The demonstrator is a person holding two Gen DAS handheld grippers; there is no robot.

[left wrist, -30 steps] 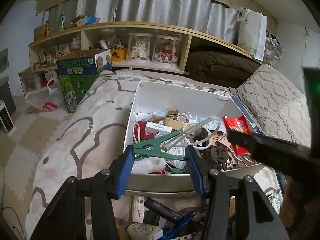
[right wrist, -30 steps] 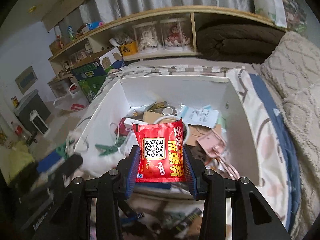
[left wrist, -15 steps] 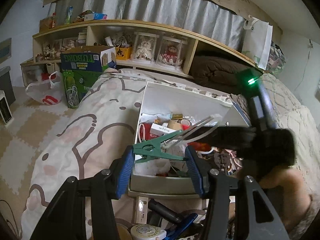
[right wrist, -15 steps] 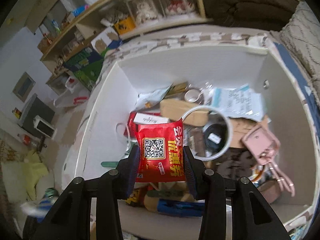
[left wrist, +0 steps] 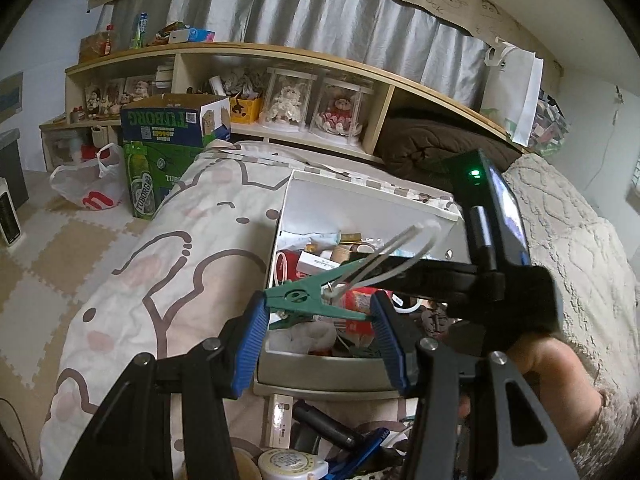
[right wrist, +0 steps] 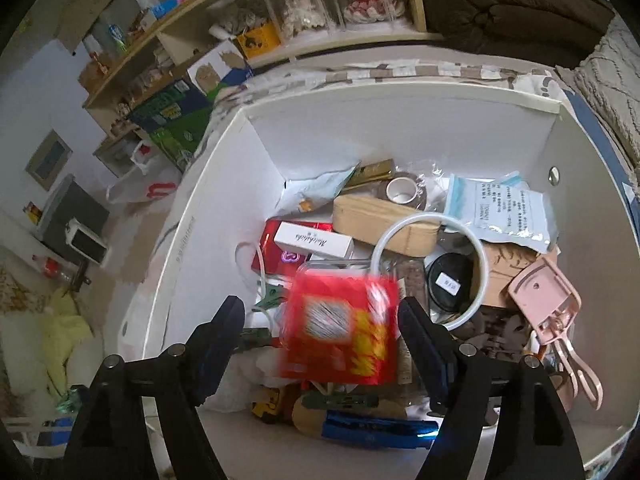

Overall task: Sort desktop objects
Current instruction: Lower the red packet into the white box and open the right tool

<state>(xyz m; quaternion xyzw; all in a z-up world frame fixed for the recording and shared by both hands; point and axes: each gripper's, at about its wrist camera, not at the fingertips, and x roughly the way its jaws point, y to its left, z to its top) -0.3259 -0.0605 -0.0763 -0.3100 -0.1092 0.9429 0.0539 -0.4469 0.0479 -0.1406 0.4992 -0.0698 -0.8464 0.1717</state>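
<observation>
My left gripper (left wrist: 318, 320) is shut on a green clip (left wrist: 304, 300) that carries a white plastic hook (left wrist: 400, 250); it hangs just in front of the white box (left wrist: 360, 200) on the bed. Over the box (right wrist: 360, 128) my right gripper (right wrist: 320, 314) points down into it and its jaws are opening. A red snack packet (right wrist: 340, 340) is between the jaws, blurred and tilted, and neither pad presses on it. In the left wrist view the right gripper's black body (left wrist: 480, 276) and the hand (left wrist: 552, 364) holding it cross over the box from the right.
The box holds a white ring (right wrist: 432, 272), a pink eyelash curler (right wrist: 552, 304), a tape roll (right wrist: 402, 190), a printed packet (right wrist: 500, 208) and a blue tool (right wrist: 376, 428). A round white tin (left wrist: 288, 462) and more clutter lie before the box. Green cartons (left wrist: 160, 160) stand left.
The right gripper moved forward and down over the box, then its jaws spread and the red packet came loose and dropped. The left gripper kept still with the clip.
</observation>
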